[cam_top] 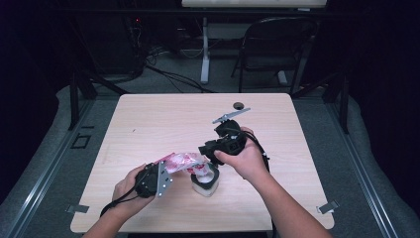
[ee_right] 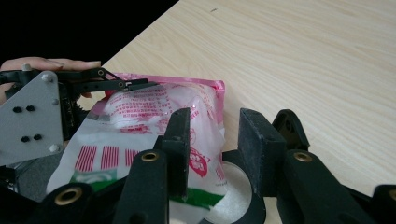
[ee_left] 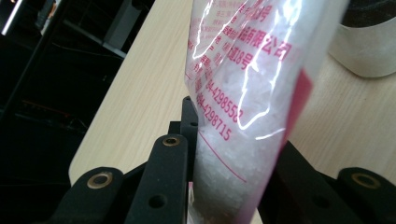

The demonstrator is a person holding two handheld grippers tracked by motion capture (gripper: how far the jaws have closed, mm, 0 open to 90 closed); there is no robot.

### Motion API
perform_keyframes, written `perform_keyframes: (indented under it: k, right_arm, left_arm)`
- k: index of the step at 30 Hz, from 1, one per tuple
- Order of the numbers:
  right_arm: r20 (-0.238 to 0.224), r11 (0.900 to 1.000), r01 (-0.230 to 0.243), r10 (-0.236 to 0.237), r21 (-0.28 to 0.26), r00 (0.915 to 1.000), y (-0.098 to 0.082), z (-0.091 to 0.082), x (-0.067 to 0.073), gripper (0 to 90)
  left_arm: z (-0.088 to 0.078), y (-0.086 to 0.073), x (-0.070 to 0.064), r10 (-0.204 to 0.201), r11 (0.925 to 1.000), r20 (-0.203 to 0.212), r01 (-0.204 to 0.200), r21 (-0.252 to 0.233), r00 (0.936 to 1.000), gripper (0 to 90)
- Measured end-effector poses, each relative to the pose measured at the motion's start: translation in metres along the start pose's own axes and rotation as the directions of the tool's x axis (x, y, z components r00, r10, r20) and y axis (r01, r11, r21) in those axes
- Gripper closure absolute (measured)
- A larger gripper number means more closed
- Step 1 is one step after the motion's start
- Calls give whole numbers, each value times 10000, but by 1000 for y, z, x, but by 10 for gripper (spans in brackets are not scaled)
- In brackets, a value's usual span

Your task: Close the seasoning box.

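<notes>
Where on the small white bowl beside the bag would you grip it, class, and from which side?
Grip the white bowl by its rim, coming straight down from above on the side away from the plastic bag. It stands upright with its mouth open upward, so one jaw can probably slip inside the wall and one outside; the bag overhangs its near-left edge.

Right gripper (ee_right: 214,154) jaws parted over white cup (ee_right: 233,196), nothing clamped between. Pink-printed bag (ee_right: 154,126) just left, pinched at upper edge by left gripper (ee_right: 116,85). Light wooden table (ee_right: 303,60) beneath.
</notes>
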State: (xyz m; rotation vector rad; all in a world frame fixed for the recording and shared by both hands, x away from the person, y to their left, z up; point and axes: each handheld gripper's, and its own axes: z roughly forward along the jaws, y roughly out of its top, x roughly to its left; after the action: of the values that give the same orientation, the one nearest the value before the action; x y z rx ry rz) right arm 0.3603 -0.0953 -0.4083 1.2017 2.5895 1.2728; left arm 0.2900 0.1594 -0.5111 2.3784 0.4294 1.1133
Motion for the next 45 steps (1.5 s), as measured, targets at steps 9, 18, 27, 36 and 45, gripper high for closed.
perform_keyframes:
  k: [9, 18, 27, 36, 45]
  right_arm:
    - [107, 9998, 81, -79, -198, 9999, -1, -8, 0, 638]
    - [213, 9994, 87, -80, -342, 9997, -5, -10, -1, 638]
    - [228, 9987, 29, -17, -518, 9997, -12, -14, -4, 639]
    - [181, 9981, -20, 31, -618, 9998, -16, -17, -5, 638]
    - [195, 9983, -59, 71, -584, 9998, -20, -19, -8, 636]
  left_arm:
    - [-3, -9, 6, -1258, 9918, 614, 1270, -151, 9902, 805]
    - [-2, -18, 12, -2359, 9702, 1091, 2404, -295, 9656, 812]
    - [-1, -24, 21, -3451, 9334, 1593, 3560, -450, 9250, 824]
    - [-2, -29, 29, -4161, 8998, 1842, 4325, -583, 8905, 828]
    - [-3, -37, 36, -4917, 8563, 1997, 5123, -658, 8475, 829]
